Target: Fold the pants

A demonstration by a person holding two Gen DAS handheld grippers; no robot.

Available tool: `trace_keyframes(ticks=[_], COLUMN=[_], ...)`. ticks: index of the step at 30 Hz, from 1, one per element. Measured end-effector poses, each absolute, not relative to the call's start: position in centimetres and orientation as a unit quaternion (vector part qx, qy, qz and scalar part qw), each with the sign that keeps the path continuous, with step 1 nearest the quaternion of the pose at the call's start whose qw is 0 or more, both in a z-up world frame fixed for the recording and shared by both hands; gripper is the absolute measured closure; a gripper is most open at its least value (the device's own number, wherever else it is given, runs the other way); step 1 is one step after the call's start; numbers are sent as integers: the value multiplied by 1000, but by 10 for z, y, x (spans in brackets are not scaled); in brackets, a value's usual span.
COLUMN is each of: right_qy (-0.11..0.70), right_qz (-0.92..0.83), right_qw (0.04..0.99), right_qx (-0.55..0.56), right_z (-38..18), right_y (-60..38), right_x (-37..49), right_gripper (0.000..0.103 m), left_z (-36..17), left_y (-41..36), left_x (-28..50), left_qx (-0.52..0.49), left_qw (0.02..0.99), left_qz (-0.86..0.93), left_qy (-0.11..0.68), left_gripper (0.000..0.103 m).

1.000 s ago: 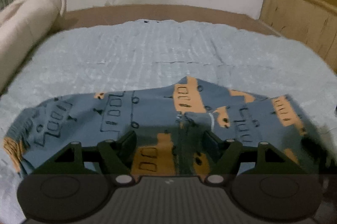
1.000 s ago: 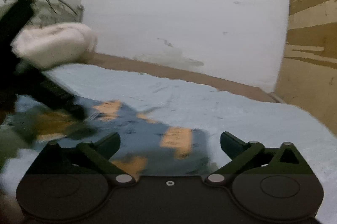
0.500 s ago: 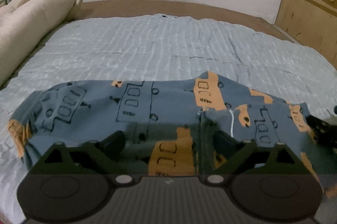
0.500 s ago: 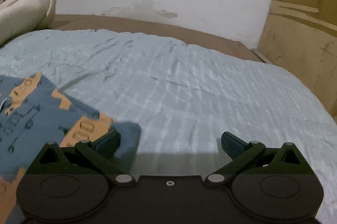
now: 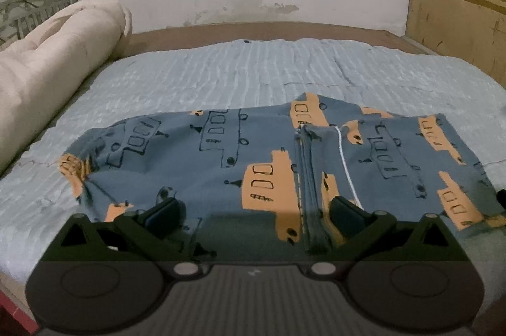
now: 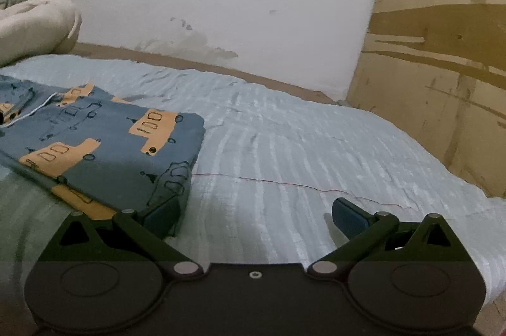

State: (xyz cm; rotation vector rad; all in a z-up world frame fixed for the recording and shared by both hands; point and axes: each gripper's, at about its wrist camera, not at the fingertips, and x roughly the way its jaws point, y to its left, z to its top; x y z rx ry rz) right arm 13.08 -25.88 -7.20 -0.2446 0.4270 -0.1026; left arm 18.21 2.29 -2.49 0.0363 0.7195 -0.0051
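The pants (image 5: 268, 165) are blue-grey with orange vehicle prints and a white drawstring. They lie spread flat across the near part of the light blue bed. My left gripper (image 5: 253, 211) is open and empty, just above their near edge at the middle. In the right wrist view the pants (image 6: 104, 143) lie at the left, with their right edge folded square. My right gripper (image 6: 256, 214) is open and empty. Its left finger (image 6: 164, 212) is at the pants' near right corner; its right finger is over bare bedspread.
The light blue ribbed bedspread (image 5: 268, 73) covers the bed. A rolled cream duvet (image 5: 53, 51) lies along the left side by a metal headboard (image 5: 28, 3). A white wall stands behind the bed and a wooden panel (image 6: 442, 67) at the right.
Both grippers have pulled back toward the near edge of the bed and risen. The pants now lie flat and still. The right gripper swung right, then back toward the pants' right edge.
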Motion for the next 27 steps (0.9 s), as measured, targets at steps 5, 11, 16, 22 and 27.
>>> trace_keyframes(ticks=[5, 11, 16, 22, 27], right_qy=[176, 160, 173, 198, 223], right_qz=[-37, 32, 91, 111, 96], right_qw=[977, 981, 976, 967, 963], right_qx=[-116, -106, -96, -114, -114], right_z=[-48, -28, -27, -39, -54], right_y=[-246, -201, -149, -104, -100], right_x=[128, 136, 157, 192, 207], right_gripper=[1, 1, 1, 1, 1], left_z=[5, 36, 34, -1, -26], left_y=[44, 83, 121, 152, 166], left_x=[173, 162, 161, 170, 181], left_qx=[6, 43, 52, -37, -109], left_qw=[939, 937, 933, 933, 936], left_qz=[12, 31, 57, 72, 84], left_qy=[345, 344, 351, 351, 323], left_gripper=[1, 1, 1, 1, 1])
